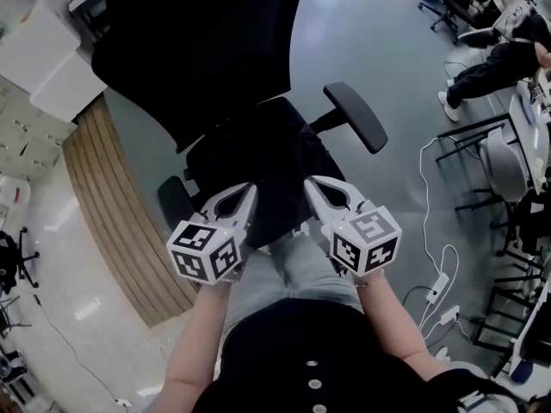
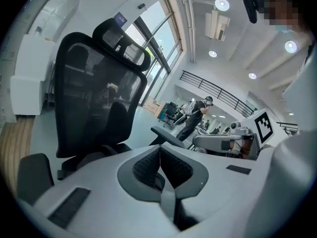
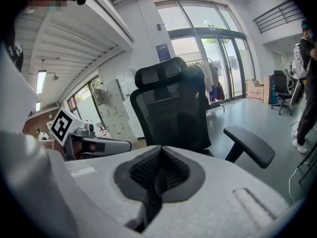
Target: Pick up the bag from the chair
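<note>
Two hand-held grippers are presented side by side at the front edge of the chair (image 1: 198, 41), each pointing toward its backrest. The left hand-held gripper (image 1: 250, 188) has its jaws fully together with nothing between them; its own view shows the ribbed pads meeting along one seam. The right hand-held gripper (image 1: 311, 182) is in the same condition: jaws together, nothing held. Both tips lie over the front of the chair seat, near each other but apart. The bag (image 1: 267, 157) is a black item resting on the chair seat, in front of the mesh backrest and between the two armrests. In the gripper views it appears as a darker upright shape against the mesh. Its outline is hard to separate from the black seat in the head view. Neither hand-held gripper touches the bag. The chair's padded armrest (image 1: 357, 114) projects on the chair's right-hand side as the head view shows it. A curved wooden floor strip (image 1: 103, 196) runs beside the chair on the opposite side. White cables (image 1: 435, 269) lie on the floor beyond the armrest, well apart from the chair.
</note>
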Available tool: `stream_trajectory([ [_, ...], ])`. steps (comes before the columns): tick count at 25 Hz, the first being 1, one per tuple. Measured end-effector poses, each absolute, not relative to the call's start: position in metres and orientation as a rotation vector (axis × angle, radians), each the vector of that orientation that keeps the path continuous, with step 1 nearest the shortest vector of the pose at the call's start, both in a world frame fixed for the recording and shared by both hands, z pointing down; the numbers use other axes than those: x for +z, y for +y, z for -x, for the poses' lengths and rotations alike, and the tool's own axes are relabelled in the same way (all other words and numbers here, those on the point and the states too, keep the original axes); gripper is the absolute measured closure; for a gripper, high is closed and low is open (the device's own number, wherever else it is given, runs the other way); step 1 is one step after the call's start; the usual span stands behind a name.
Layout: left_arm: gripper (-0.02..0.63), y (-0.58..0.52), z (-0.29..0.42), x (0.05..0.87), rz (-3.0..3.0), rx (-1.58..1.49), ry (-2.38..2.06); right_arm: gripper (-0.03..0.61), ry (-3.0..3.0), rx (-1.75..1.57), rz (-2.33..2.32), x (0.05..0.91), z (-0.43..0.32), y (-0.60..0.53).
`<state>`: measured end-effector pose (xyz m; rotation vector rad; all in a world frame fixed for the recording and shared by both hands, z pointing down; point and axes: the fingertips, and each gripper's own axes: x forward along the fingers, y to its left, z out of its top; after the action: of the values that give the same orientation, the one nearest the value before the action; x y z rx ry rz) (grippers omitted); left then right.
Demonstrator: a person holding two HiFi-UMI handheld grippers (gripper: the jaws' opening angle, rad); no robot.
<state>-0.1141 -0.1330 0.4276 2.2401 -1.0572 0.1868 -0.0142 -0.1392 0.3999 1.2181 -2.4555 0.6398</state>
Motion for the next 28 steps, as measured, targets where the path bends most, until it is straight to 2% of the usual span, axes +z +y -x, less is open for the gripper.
stream_trajectory([
  [14, 0.595, -0.181, 0.098, 0.471, -2.089, 0.222, -1.205, 0.58, -2.416, 0.692, -1.082, 0.445, -0.015, -0.201],
  [28, 0.594, -0.208, 0.118, 0.544, -1.893, 0.273, -1.367, 0.578, -2.337, 0.747, -0.983, 0.52, -0.01, -0.23],
])
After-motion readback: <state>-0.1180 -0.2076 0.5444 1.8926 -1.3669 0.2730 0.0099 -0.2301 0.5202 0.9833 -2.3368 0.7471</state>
